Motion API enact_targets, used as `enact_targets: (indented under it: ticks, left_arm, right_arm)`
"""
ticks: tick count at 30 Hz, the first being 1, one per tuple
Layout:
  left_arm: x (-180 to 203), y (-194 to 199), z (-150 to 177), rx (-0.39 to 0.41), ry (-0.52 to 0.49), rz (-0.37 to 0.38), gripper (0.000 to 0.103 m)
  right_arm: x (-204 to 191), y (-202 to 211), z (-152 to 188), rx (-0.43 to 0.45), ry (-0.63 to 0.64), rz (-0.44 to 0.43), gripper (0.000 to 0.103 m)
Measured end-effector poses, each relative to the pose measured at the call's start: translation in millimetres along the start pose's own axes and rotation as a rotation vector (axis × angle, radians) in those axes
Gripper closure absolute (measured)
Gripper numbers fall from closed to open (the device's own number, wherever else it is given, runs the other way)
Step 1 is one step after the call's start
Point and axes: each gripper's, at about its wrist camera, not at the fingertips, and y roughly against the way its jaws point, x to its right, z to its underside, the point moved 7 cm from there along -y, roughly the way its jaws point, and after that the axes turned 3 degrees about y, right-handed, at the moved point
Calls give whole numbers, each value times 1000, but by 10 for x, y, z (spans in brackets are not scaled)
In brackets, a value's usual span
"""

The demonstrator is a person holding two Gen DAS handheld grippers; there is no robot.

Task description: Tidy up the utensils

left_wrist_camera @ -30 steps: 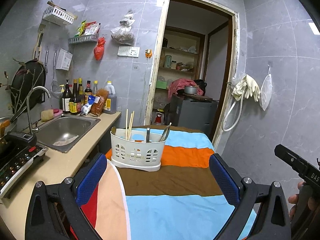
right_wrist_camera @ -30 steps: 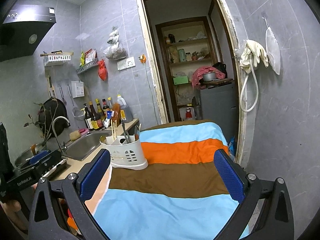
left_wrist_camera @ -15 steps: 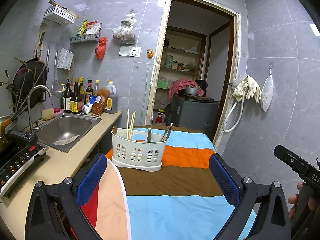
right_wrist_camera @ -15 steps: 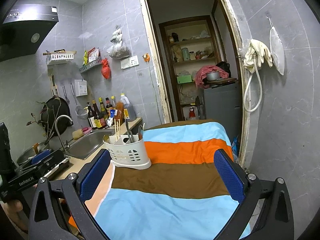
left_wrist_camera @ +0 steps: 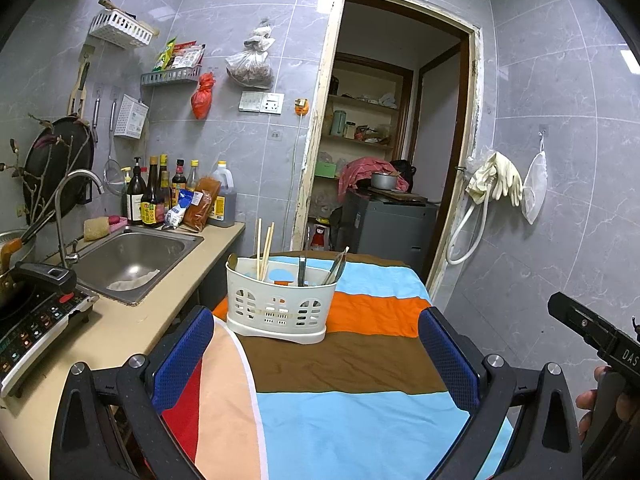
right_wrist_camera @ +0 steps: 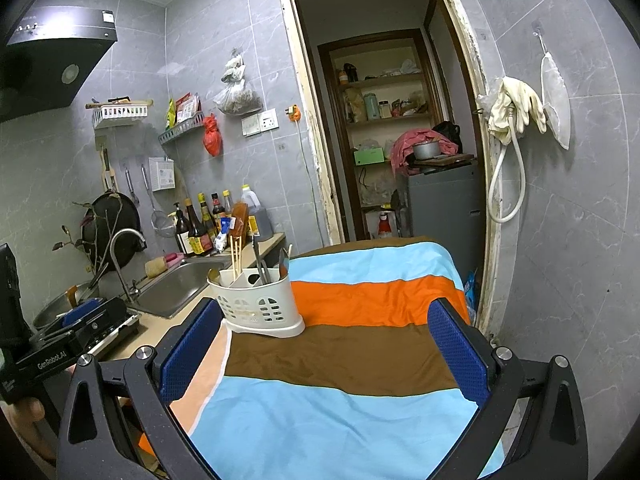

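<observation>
Both views have crept slightly closer to the white slotted plastic utensil caddy, which stands upright ahead on the striped cloth desk. The left claw faces it squarely and nearer; the right claw sees it leftward. Both are spread, empty. Three wooden chopsticks, about three metal utensils, one caddy.
</observation>
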Motion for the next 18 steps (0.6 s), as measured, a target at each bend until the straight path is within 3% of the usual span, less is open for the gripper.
enact_targets:
  ticks: [18]
  left_arm:
    - [-15,0,1,-3,3,1,0]
  right_arm:
    - [-56,-33,68,-8,7,-4,2]
